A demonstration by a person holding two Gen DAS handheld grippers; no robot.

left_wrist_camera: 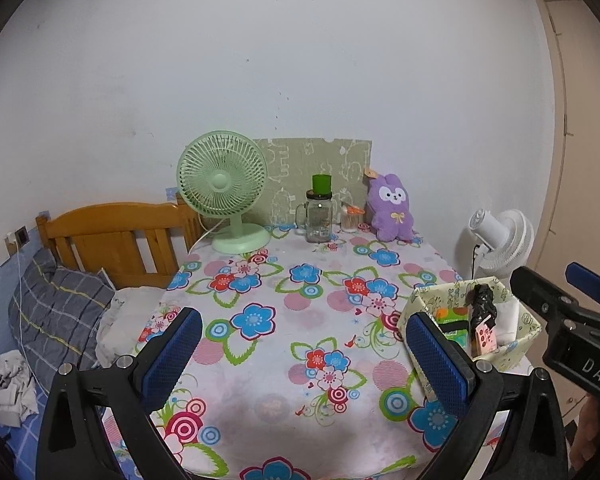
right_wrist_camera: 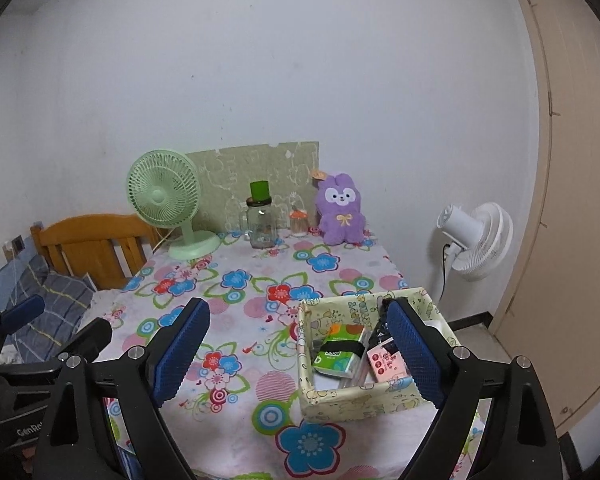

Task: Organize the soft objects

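A floral table (left_wrist_camera: 300, 320) carries a green fan (left_wrist_camera: 224, 190) at the back; the purple plush (left_wrist_camera: 390, 208) sits upright beside it against the wall; a box (right_wrist_camera: 364, 396) stands near right; left gripper (left_wrist_camera: 306, 356) and right gripper (right_wrist_camera: 300, 352) both gape wide, empty.

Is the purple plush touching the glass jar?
Apart. Right wrist view shows the purple plush and glass jar separated by a small toothpick holder.

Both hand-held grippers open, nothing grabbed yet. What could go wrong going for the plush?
1. The purple plush sits at the table's far edge beside a small jar and a glass mug; reaching may topple them.
2. The box near the right hand-held gripper sits by the table edge and could be nudged off.
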